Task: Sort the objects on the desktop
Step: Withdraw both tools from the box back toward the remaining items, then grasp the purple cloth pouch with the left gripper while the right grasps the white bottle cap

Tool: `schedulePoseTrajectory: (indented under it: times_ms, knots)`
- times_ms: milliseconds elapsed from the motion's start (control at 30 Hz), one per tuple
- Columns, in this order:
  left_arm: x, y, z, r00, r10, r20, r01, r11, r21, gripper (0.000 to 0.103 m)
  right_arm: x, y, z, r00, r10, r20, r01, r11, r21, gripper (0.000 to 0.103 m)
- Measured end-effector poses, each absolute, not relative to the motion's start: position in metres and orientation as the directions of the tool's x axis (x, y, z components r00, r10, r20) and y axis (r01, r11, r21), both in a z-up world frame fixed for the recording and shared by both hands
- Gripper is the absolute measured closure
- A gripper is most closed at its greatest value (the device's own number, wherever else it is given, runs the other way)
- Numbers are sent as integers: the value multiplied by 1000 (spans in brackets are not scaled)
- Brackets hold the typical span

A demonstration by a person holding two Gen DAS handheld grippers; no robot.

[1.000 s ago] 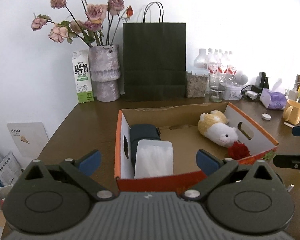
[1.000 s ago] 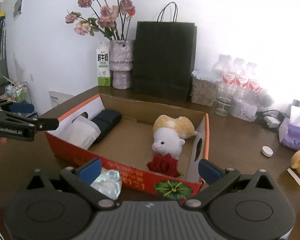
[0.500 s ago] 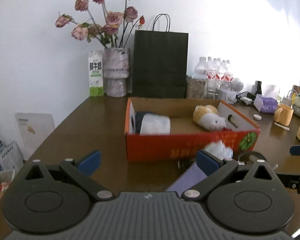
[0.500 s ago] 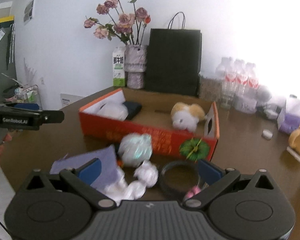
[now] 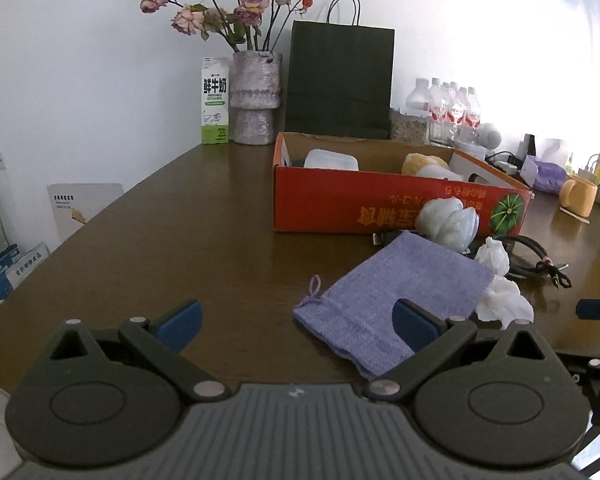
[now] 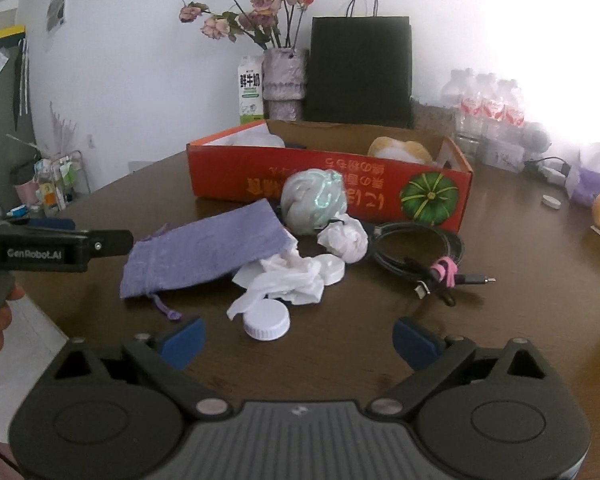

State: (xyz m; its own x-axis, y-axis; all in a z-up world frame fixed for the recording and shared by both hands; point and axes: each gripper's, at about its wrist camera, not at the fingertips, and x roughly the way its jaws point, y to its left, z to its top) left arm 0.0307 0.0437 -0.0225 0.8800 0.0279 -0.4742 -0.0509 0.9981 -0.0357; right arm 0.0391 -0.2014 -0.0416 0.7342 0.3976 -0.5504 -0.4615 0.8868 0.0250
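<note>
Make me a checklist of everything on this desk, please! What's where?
Surface: brown wooden table, bare in front.
Job's things: purple pouch, crumpled tissues, white lid, shiny plastic ball, all outside the orange box; plush toy inside.
Clutter: mug, water bottles.
Grippers: left gripper and right gripper open, empty.
Cables: coiled black cable, pink tie.
Surroundings: flower vase, milk carton, black bag.

Milk carton [image 5: 215, 101] reads "鲜牛奶"; left gripper [image 6: 40, 249] "GenRobot.AI".
</note>
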Motion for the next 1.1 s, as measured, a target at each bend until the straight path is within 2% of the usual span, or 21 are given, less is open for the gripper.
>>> schedulePoseTrajectory:
  times_ms: [67,400,467,633,733,833,967,1100]
  knots:
    - [31,43,-24,879,27,-476,-50,998,-36,0,39,-200,-42,734,404,-545,-463,886,32,7]
    - [34,45,-29,872,21,-489,-49,998,-44,0,46,-189,-49,715,417,-561,-481,876,38,11]
    - [36,45,-31,869,22,-495,-49,998,-43,0,49,-188,-51,710,420,-566,-484,874,42,24]
    - [40,43,-31,864,21,-502,-45,998,-35,0,51,-183,-52,706,427,-565,-495,868,38,33]
    - [44,41,-30,864,18,-504,-36,999,-27,0,53,-180,-52,715,419,-560,-497,868,15,44]
    - [50,37,-30,861,5,-509,-20,1000,-24,0,55,-179,-52,716,413,-562,-492,870,12,47]
    - [61,31,-33,854,-17,-520,9,1000,-19,0,54,-181,-50,714,419,-560,-500,866,10,75]
    - [71,22,-36,844,-46,-534,49,999,-8,0,53,-184,-51,715,424,-556,-503,864,12,76]
